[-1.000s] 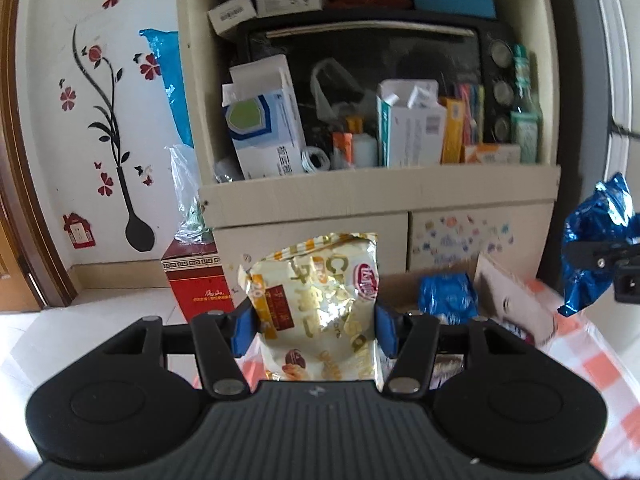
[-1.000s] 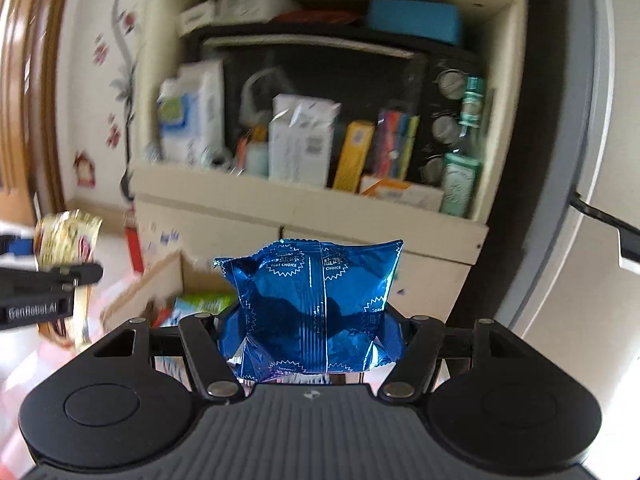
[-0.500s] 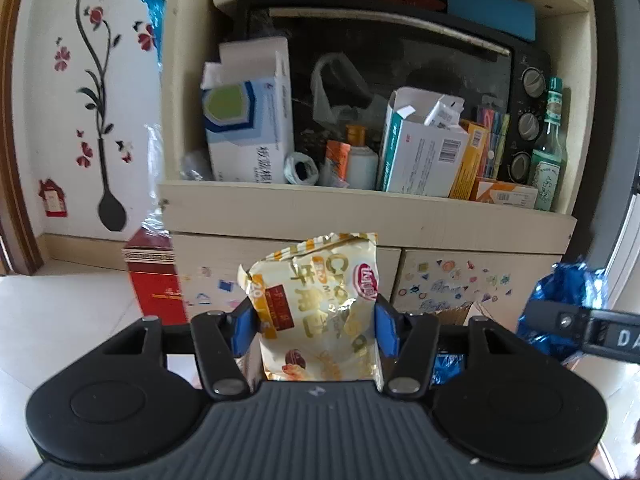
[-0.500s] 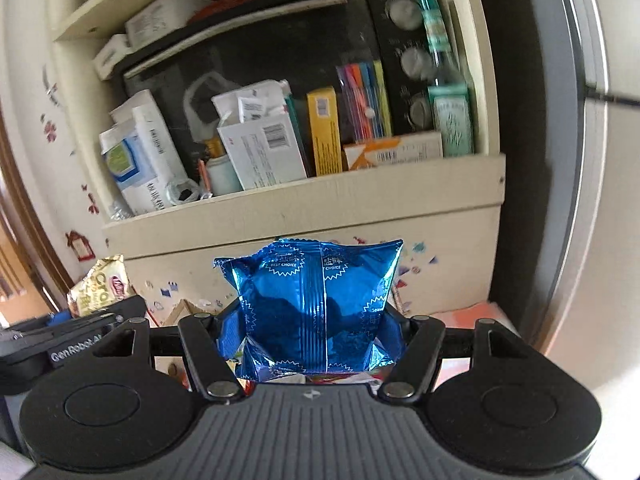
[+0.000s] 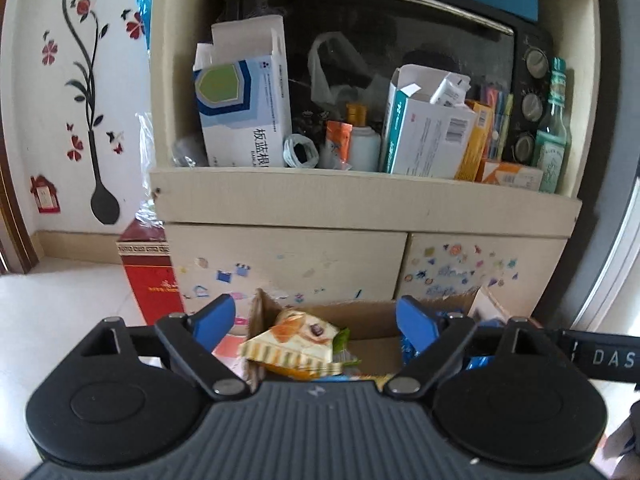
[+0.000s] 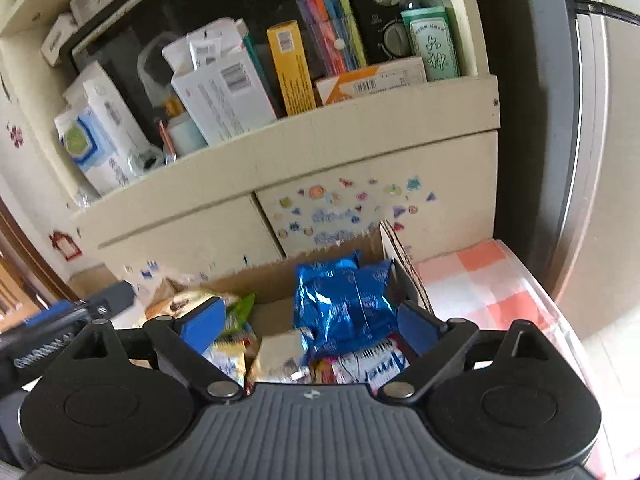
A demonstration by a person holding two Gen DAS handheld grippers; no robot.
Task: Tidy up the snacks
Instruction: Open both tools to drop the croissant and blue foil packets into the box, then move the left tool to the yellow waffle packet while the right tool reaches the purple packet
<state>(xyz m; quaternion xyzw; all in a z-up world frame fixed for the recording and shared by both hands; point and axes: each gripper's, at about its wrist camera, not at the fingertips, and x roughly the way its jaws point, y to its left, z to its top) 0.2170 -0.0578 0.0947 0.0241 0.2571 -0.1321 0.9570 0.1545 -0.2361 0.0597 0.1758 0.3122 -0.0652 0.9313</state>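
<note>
Now, near to far:
Left gripper (image 5: 316,320): your jaws are spread wide and empty; a second ago they clamped the gold snack bag (image 5: 296,344), which now lies in the cardboard box (image 5: 368,312) below.
Right gripper (image 6: 310,322): your jaws have also let go; the blue foil bag (image 6: 344,304) you carried rests in the box against its right wall, atop other packets.
Meaning: both drops look done, so you are free to fetch more snacks.
Around: the checked cloth (image 6: 492,280) lies right of the box.
Behind: the sticker-covered cabinet (image 5: 360,216) stands close, so lift clear before you swing away.
</note>
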